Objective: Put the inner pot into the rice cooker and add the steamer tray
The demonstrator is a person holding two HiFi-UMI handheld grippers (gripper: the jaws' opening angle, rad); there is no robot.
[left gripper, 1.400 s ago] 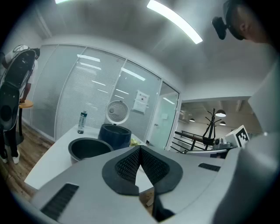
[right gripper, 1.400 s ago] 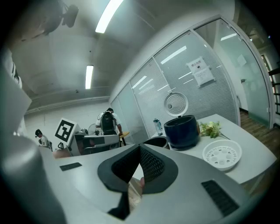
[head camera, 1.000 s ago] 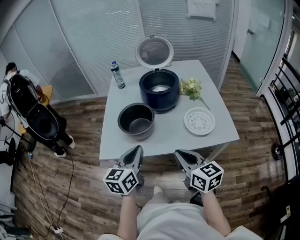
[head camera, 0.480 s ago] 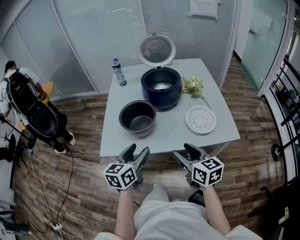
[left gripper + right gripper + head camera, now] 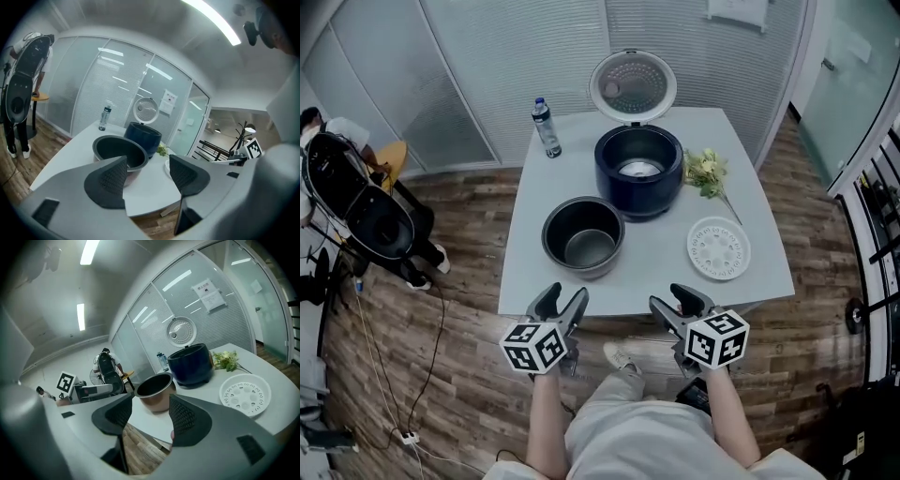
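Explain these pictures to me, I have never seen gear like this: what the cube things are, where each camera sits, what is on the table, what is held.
There is no robot here. A person holds a two-jaw tool in each hand: the left gripper and the right gripper. The patterned cubes are part of them. One picture comes from a camera on the person's head, looking down. The other two come from cameras riding on each gripper. On the table stand a dark rice cooker with its lid up, the inner pot, a white steamer tray, a water bottle and some flowers. Both pairs of jaws have just been opening and hold nothing.
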